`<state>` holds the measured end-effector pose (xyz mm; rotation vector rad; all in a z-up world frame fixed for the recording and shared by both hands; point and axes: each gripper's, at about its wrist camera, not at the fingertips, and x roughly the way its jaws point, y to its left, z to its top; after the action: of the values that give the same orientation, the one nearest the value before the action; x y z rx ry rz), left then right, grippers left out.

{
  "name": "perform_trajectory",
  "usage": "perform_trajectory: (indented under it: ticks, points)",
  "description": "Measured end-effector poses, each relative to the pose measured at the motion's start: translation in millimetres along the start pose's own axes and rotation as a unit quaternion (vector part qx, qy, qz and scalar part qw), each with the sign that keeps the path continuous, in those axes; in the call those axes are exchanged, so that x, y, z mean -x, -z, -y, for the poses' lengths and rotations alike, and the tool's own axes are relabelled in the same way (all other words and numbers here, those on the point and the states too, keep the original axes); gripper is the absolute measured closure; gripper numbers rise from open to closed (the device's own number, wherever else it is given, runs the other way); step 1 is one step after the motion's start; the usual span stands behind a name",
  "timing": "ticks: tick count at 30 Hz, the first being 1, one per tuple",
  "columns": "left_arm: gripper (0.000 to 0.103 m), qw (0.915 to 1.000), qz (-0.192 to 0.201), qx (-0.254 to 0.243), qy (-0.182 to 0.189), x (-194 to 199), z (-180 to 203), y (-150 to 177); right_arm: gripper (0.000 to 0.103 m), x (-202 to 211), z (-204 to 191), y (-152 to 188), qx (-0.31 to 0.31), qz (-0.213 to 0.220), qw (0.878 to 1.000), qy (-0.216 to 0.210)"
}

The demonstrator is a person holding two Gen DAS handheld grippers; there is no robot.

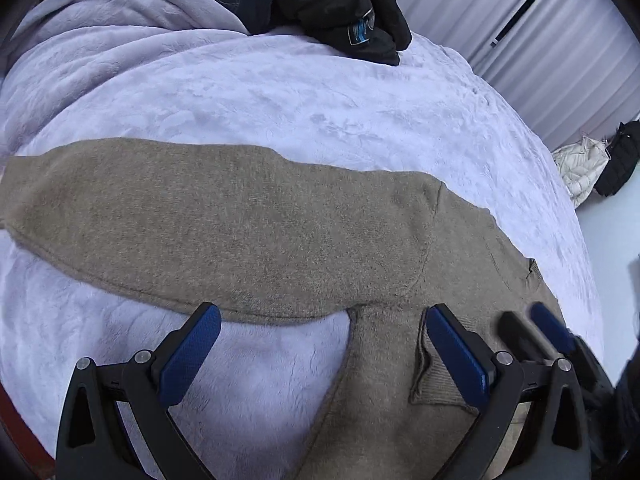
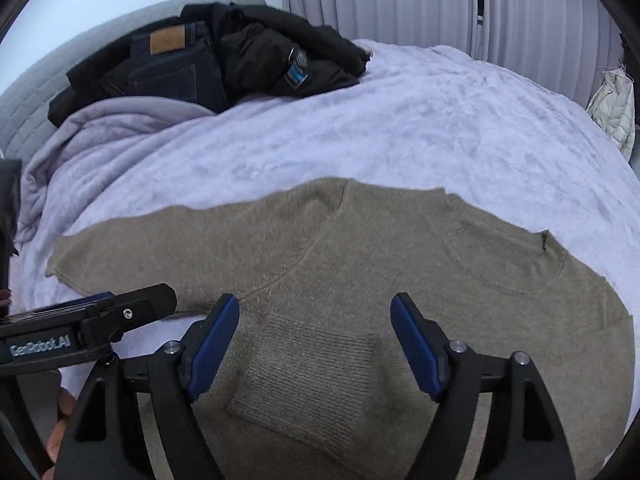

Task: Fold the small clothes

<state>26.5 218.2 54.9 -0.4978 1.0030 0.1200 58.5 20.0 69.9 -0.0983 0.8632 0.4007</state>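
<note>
A bed [image 2: 400, 128] fills both views, covered with a pale lilac plush blanket [image 1: 280, 92] whose nap is brushed into irregular swirls; at the far left the blanket bunches into thick soft folds. Behind the bed on the far side, a wall of pale vertical pleated curtains [image 2: 380, 0] runs across, and a grey quilted headboard [image 2: 24, 120] shows at the far left in the right wrist view. A heap of dark clothes lies on the far part of the bed: folded dark denim jeans [image 2: 176, 68] with a tan leather patch, and a black padded jacket [image 2: 280, 52] with a small blue label. At the far right, beyond the bed edge, a white quilted garment [image 1: 580, 168] hangs beside a black one. The task's thing, a taupe knitted sweater [image 2: 360, 264], lies flat on the near half of the bed, fuzzy in texture, with one sleeve [image 1: 180, 224] stretched out to the left and a ribbed cuff [image 2: 304, 372] of another sleeve folded over the body. The left gripper [image 1: 320, 328] hangs just over the near edge of the sweater where the sleeve meets the body, its blue-padded jaws wide apart and clamped on nothing. The right gripper [image 2: 316, 320] sits just beside it, to the right, over the ribbed cuff, jaws likewise spread wide and empty.
</note>
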Motion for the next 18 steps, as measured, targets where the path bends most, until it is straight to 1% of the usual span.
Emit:
perform_trajectory:
  ticks: [2,4,5,7,9,10,12,13,14,15,16,17,18]
  points:
    - [0.0,0.9999,0.004,-0.016,-0.003,4.5,10.3,2.1,0.022,28.2,20.9,2.1,-0.012,0.02,1.0,0.008]
    - [0.0,0.9996,0.009,-0.027,0.003,8.5,25.4,5.4,0.022,54.0,50.6,8.5,-0.034,0.035,0.999,0.025]
    - [0.0,0.9991,0.003,-0.039,0.015,7.2,39.5,9.3,0.022,64.7,68.3,14.2,-0.045,0.031,0.997,0.049]
    - [0.0,0.9968,-0.015,-0.072,0.031,2.2,68.1,21.0,0.022,81.4,103.3,32.3,-0.058,0.01,0.992,0.116]
    - [0.0,0.9901,-0.037,-0.128,0.046,-10.7,108.4,42.7,0.022,88.0,135.3,53.3,-0.079,-0.017,0.984,0.16]
    - [0.0,0.9843,-0.048,-0.161,0.053,-19.8,131.7,57.2,0.022,87.9,151.7,65.1,-0.101,-0.033,0.981,0.161]
    - [0.0,0.9732,-0.07,-0.206,0.073,-39.4,163.7,76.4,0.022,82.7,179.0,83.8,-0.147,-0.059,0.978,0.139]
    - [0.0,0.9708,-0.075,-0.219,0.062,-50.8,171.6,82.1,0.022,77.3,189.0,90.0,-0.162,-0.068,0.975,0.134]
    - [0.0,0.9698,-0.071,-0.233,0.008,-66.4,177.0,87.3,0.022,68.9,196.8,96.3,-0.167,-0.08,0.974,0.134]
    - [0.0,0.9659,-0.072,-0.245,-0.044,-80.4,177.1,91.2,0.022,59.7,200.2,102.2,-0.165,-0.09,0.973,0.133]
    - [0.0,0.9651,-0.071,-0.249,-0.043,-81.7,175.3,92.9,0.022,56.7,197.2,105.7,-0.154,-0.087,0.974,0.139]
    - [0.0,0.966,-0.061,-0.249,-0.035,-75.1,171.8,93.5,0.022,59.1,189.5,105.7,-0.132,-0.084,0.976,0.148]
    - [0.0,0.9656,-0.057,-0.251,-0.04,-67.8,168.3,93.2,0.022,61.3,182.3,104.5,-0.108,-0.089,0.978,0.153]
